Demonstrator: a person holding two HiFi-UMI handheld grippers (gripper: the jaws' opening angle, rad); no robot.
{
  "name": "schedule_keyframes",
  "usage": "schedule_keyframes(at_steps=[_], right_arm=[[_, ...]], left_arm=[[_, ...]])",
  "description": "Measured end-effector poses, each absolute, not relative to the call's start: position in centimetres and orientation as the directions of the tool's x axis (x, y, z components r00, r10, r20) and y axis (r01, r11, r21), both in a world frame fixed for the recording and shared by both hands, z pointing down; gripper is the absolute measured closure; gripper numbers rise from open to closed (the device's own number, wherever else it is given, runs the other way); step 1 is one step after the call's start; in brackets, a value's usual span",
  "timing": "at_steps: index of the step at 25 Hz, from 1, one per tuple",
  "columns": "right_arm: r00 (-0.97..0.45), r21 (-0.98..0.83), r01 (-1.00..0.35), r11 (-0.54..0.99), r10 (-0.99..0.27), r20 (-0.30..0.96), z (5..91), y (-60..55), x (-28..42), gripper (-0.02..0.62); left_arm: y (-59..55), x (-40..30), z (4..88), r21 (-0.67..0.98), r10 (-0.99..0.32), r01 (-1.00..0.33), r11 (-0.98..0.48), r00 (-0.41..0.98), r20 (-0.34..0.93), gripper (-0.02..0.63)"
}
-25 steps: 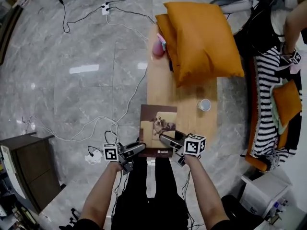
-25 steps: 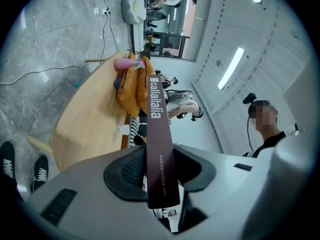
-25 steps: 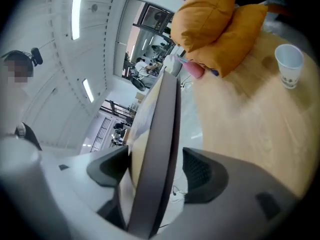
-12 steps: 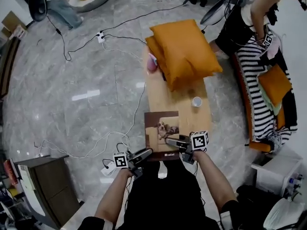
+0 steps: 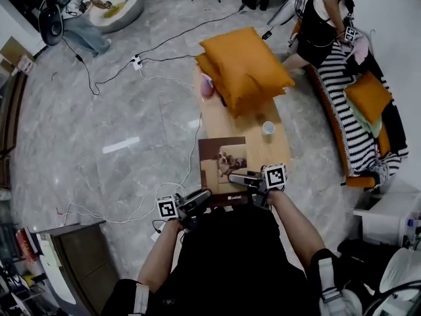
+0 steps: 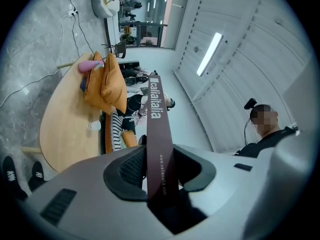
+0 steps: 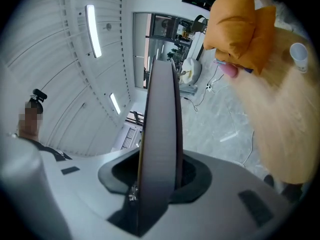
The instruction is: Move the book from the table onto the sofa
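The brown book, with a dog picture on its cover, is held over the near end of the wooden table. My left gripper is shut on its near left corner. The left gripper view shows the lettered brown spine clamped between the pads of the left gripper. My right gripper grips the near right edge. Its jaws have just been closing. In the right gripper view they press on the book's edge, which runs up between the pads of the right gripper.
Two orange cushions, a pink thing and a white cup lie on the table's far part. The striped sofa with an orange cushion stands at right, a person beside it. Cables trail over the floor at left.
Both grippers and the book have risen off the table. The head view has climbed too, so the room looks smaller. The right jaws have closed onto the book's edge.
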State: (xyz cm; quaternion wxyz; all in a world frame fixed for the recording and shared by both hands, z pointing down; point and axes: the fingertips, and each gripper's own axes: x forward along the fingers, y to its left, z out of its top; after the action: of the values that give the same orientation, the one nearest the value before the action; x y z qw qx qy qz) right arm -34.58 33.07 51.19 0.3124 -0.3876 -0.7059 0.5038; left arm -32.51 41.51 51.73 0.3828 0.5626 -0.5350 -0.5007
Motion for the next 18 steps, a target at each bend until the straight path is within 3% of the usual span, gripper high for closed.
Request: schedule_keyframes(at_steps=[18], right_arm=[[-0.542, -0.931, 0.315, 0.184, 0.84, -0.017, 46.8, 32.6, -35.4, 0.437]], left_arm=[[41.1, -32.2, 48.1, 0.947, -0.962, -0.255, -0.195, -0.14, -0.235, 0.462]])
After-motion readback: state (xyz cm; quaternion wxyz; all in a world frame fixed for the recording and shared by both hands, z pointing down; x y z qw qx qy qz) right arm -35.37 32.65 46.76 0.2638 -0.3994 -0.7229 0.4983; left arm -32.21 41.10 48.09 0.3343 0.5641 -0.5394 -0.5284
